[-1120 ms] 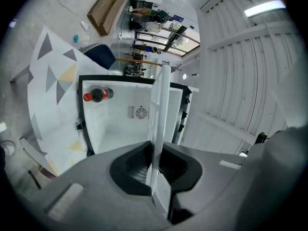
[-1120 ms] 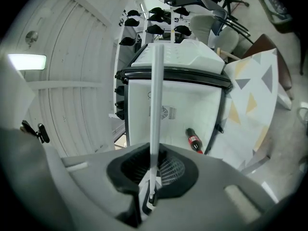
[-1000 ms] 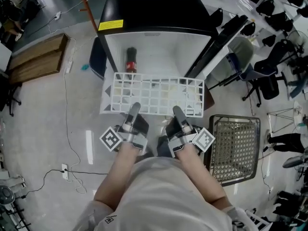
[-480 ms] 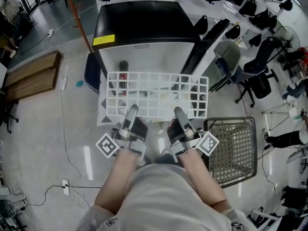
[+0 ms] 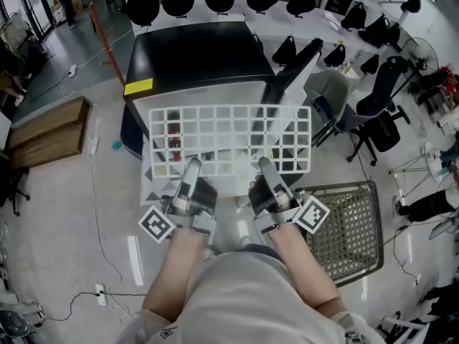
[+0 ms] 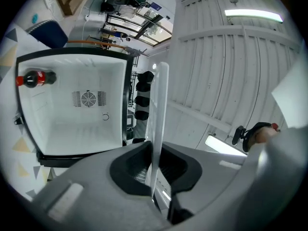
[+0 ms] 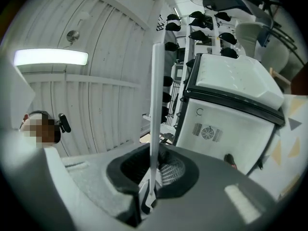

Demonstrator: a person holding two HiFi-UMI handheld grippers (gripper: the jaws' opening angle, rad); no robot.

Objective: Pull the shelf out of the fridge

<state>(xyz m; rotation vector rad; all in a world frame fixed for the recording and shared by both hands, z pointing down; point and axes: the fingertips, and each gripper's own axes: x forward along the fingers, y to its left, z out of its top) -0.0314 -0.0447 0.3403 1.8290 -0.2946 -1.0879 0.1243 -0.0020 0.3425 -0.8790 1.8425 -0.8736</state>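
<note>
The white grid shelf (image 5: 229, 138) is out of the open black fridge (image 5: 193, 56) and held up in front of it. My left gripper (image 5: 192, 167) is shut on its near edge at the left. My right gripper (image 5: 264, 165) is shut on that edge at the right. In the left gripper view the shelf (image 6: 158, 124) shows edge-on as a thin white strip between the jaws of the gripper (image 6: 153, 179). The right gripper view shows the same strip (image 7: 155, 105) pinched in that gripper (image 7: 150, 179). A cola bottle (image 6: 36, 77) lies inside the fridge (image 6: 72, 109).
The fridge door (image 5: 297, 67) stands open at the right. A metal wire rack (image 5: 348, 221) lies on the floor at my right. Office chairs (image 5: 380, 113) stand beyond it. A wooden pallet (image 5: 46, 135) and a cable (image 5: 100, 213) are at the left.
Both grippers have lifted the shelf up and away from the fridge mouth; it now hangs higher and covers the fridge's opening in the head view.
</note>
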